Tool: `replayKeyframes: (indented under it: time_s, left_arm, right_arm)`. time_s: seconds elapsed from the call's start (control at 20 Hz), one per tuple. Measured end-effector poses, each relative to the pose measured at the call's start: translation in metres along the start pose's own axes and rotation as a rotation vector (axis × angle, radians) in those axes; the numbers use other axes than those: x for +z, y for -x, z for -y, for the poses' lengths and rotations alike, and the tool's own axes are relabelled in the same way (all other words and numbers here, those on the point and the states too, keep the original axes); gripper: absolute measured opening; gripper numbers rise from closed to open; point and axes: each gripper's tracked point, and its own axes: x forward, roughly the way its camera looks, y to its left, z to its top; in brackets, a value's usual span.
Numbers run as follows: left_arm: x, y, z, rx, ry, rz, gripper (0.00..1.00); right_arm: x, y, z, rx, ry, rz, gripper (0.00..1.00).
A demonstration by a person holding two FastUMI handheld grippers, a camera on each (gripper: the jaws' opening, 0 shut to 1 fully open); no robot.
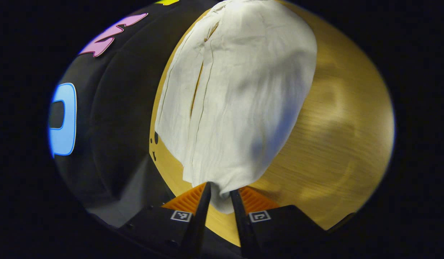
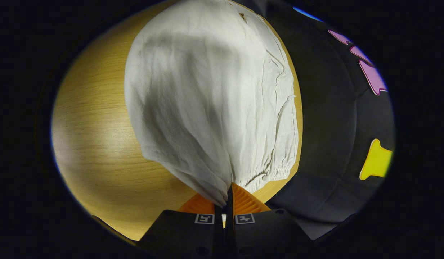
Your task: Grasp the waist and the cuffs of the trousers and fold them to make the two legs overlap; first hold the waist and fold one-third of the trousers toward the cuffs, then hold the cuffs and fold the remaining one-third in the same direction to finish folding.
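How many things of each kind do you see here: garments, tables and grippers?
Garments: 1, the white trousers.
Tables: 1, the wooden table.
Grippers: 2, the left gripper and the right gripper.
Total: 4.

Legible text: none. Square black-and-white coded markers only, one on each finger body of left tool and right tool.

- My left gripper has two dark blocky finger mounts, each carrying a small square black-and-white marker (coded squares, too small to make out).
- My right gripper looks the same: one marker per mount, with round screw holes in the housing below.
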Motion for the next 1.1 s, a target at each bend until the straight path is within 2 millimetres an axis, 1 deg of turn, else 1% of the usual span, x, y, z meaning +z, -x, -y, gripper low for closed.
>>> replayKeyframes:
  time_s: [0.05, 0.1, 0.15, 0.25, 0.35, 0.45, 0.5, 0.6, 0.65, 0.8, 0.95, 1.1]
  left_arm:
    - [0.000, -0.001, 0.001, -0.011, 0.003, 0.001, 0.28]
    - [0.001, -0.002, 0.003, -0.019, 0.006, 0.001, 0.23]
    - [0.001, -0.003, 0.004, -0.027, 0.010, 0.003, 0.12]
    - [0.002, -0.002, 0.002, -0.021, 0.025, 0.000, 0.09]
    - [0.001, -0.003, 0.001, -0.009, 0.060, -0.006, 0.07]
    - [0.002, -0.001, 0.001, -0.003, 0.155, -0.009, 0.06]
    - [0.002, 0.000, -0.001, 0.011, 0.206, -0.013, 0.05]
    - [0.004, 0.011, -0.010, 0.069, 0.271, -0.010, 0.05]
    - [0.004, 0.018, -0.019, 0.103, 0.293, -0.002, 0.05]
    - [0.006, 0.029, -0.040, 0.158, 0.361, 0.019, 0.05]
    - [0.013, 0.042, -0.058, 0.192, 0.382, 0.039, 0.05]
    - [0.019, 0.044, -0.083, 0.219, 0.363, 0.060, 0.05]
  right_arm:
    - [0.000, 0.000, 0.000, -0.001, -0.003, -0.001, 0.06]
    - [0.000, 0.000, 0.000, -0.003, -0.006, -0.001, 0.06]
    - [0.000, 0.000, 0.001, -0.004, -0.009, -0.003, 0.06]
    - [-0.001, -0.001, 0.002, -0.007, -0.023, -0.010, 0.06]
    - [-0.003, -0.001, 0.004, -0.020, -0.099, -0.037, 0.06]
    - [-0.002, -0.002, 0.006, -0.032, -0.190, -0.050, 0.06]
    - [-0.002, 0.000, 0.009, -0.040, -0.207, -0.052, 0.06]
    - [0.002, 0.007, 0.018, -0.072, -0.228, -0.043, 0.06]
    - [0.004, 0.013, 0.025, -0.093, -0.248, -0.036, 0.06]
    - [0.005, 0.023, 0.046, -0.145, -0.335, -0.028, 0.06]
    - [0.007, 0.032, 0.068, -0.181, -0.417, -0.022, 0.06]
    - [0.012, 0.038, 0.098, -0.224, -0.461, -0.002, 0.06]
